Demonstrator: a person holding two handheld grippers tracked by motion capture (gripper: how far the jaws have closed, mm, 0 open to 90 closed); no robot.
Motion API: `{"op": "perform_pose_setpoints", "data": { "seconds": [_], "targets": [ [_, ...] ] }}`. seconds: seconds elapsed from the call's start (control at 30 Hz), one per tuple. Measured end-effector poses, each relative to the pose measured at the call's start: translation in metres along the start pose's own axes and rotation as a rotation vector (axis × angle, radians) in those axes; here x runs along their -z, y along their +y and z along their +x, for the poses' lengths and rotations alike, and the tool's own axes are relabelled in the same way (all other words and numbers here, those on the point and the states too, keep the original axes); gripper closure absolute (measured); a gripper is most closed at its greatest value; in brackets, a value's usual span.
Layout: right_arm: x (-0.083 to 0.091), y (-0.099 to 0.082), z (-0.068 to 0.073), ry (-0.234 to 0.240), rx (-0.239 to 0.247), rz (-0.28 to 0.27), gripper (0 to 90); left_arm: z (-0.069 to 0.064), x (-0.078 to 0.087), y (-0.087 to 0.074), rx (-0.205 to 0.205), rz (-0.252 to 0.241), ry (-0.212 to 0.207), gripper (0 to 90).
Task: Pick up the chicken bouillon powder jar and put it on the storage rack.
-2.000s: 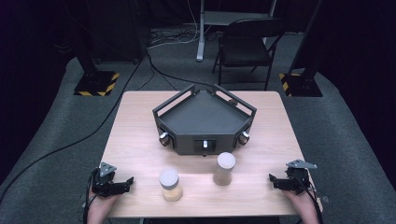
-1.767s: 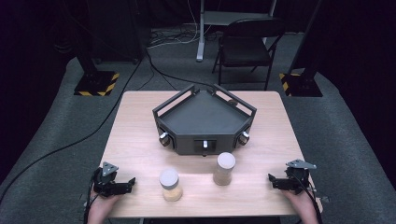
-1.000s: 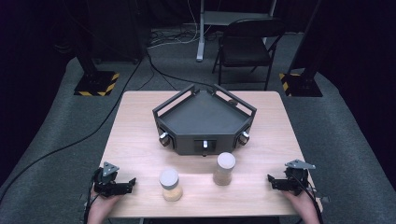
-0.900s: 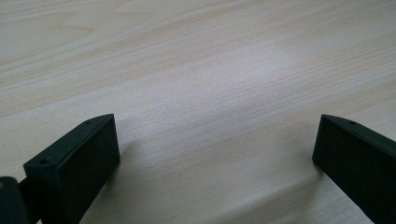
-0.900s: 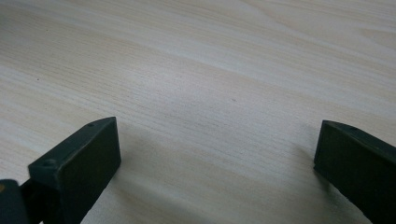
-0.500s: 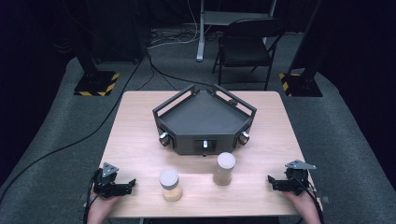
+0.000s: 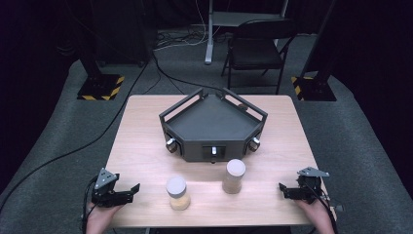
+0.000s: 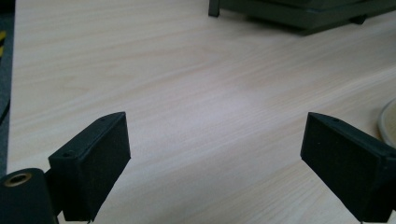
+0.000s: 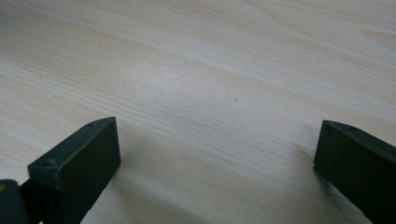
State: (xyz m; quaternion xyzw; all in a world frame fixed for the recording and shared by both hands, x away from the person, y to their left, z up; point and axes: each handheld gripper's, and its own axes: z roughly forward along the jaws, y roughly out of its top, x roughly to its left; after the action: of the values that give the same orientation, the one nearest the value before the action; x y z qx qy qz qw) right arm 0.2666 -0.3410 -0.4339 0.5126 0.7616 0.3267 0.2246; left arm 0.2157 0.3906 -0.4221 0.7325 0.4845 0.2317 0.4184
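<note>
Your left claw (image 7: 130, 188), jaws apart and just closing on nothing, sits left of the short jar (image 7: 177, 193) near the worktop (image 7: 141, 141) front; approach level, straddling its body; right claw (image 7: 283, 187) waits, open.

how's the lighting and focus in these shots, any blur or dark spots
High view: table evenly lit, surroundings fall into near black, image soft. Left gripper view: jaws sharp, tray beyond slightly blurred. Right gripper view: soft shadows under the jaws, far wood grain out of focus.
</note>
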Motion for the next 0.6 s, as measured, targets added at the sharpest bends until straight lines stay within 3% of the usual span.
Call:
{"op": "perform_pose_setpoints", "data": {
  "seconds": [0.23, 0.6],
  "targets": [
    [0.000, 0.000, 0.000, -0.001, -0.001, 0.000, 0.0, -0.002, 0.009, 0.009, -0.004, -0.033, -0.056, 7.7],
    [0.000, 0.000, 0.000, -0.001, -0.001, 0.000, 0.0, -0.010, 0.022, 0.024, -0.048, -0.033, -0.125, 3.3]
  ]
}}
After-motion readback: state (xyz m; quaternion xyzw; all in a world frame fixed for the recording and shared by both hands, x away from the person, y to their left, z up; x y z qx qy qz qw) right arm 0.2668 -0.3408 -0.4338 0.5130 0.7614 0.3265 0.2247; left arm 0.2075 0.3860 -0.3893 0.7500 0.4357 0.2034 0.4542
